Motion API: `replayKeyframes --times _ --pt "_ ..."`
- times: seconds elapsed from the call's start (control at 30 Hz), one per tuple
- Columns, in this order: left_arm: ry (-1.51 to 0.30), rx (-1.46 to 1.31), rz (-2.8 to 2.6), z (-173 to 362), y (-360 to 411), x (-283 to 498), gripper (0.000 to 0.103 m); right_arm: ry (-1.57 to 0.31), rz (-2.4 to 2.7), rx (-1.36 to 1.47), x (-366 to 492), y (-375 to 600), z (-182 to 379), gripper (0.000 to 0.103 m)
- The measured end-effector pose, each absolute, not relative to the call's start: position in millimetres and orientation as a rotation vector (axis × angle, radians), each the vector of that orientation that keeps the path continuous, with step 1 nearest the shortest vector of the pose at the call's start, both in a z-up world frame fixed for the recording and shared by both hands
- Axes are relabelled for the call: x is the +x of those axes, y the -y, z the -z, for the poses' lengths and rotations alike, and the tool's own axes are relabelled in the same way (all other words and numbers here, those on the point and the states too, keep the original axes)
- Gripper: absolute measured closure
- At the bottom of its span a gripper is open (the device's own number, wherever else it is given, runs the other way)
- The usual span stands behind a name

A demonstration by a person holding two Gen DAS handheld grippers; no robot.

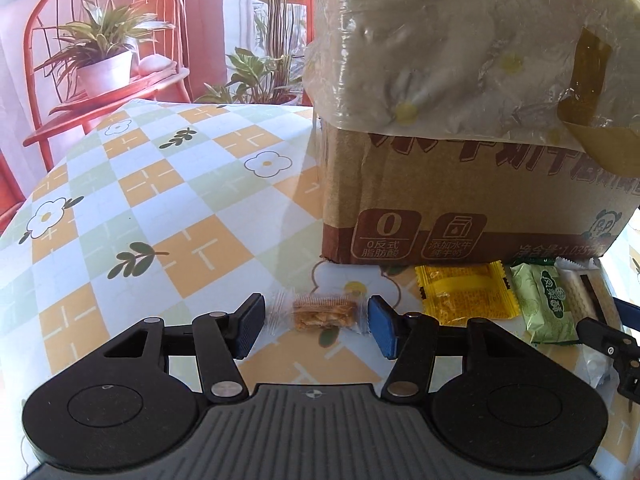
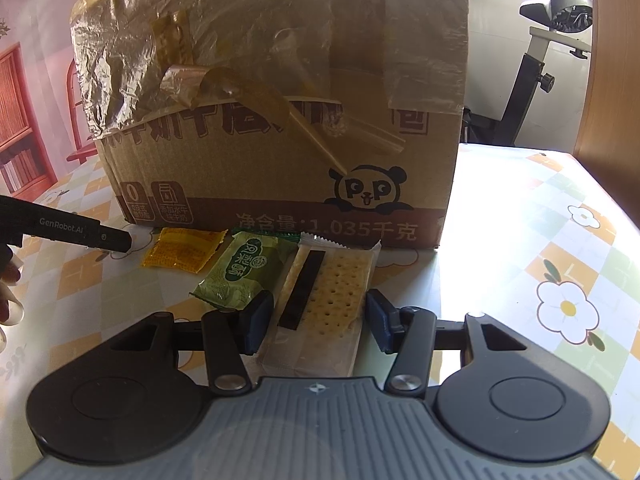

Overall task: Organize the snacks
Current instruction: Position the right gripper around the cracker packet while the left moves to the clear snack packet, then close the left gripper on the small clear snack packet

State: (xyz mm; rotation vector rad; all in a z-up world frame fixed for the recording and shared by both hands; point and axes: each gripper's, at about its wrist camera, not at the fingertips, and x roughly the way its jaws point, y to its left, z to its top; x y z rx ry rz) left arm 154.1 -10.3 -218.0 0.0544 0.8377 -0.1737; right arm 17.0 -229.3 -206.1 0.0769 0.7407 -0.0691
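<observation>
Snacks lay in a row on the table, just in front of a cardboard box [image 2: 280, 120] standing on the checked tablecloth [image 1: 140, 184]. Farthest toward the table's left side was a small clear-wrapped brown snack [image 1: 324, 314], seen only by the left wrist camera. It rested on the cloth between the pads of the left gripper [image 1: 316, 326], whose jaws stood apart on either side of it; the right pad looked to be at the wrapper's crimped end, though real contact could not be told. Next along came a yellow packet [image 1: 464, 290], then a green packet [image 1: 546, 304], each lying flat and close to the box's bottom edge.

Only the right wrist camera showed the cracker pack [image 2: 324, 300] in full: a long clear wrapper with pale dotted crackers and a dark strip, its far end touching the box. The right gripper [image 2: 316, 322] had its jaws apart around that pack, the left pad close beside the wrapper and the right pad clear of it. That view also caught the left gripper's dark finger [image 2: 80, 234] and part of a hand [image 2: 8, 280] at the left edge, plus an exercise bike [image 2: 556, 40] beyond the table. The left view alone showed a red chair [image 1: 100, 60] carrying a potted plant [image 1: 102, 56].
</observation>
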Motion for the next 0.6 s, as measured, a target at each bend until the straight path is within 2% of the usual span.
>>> replayKeyframes --times 0.3,0.6 --pt "-0.866 -0.051 0.208 209 -30 133 0.044 -0.741 0.063 0.080 16 231 206 0.049" --pt "-0.857 -0.094 0.240 210 -30 122 0.044 -0.741 0.064 0.081 17 231 206 0.049"
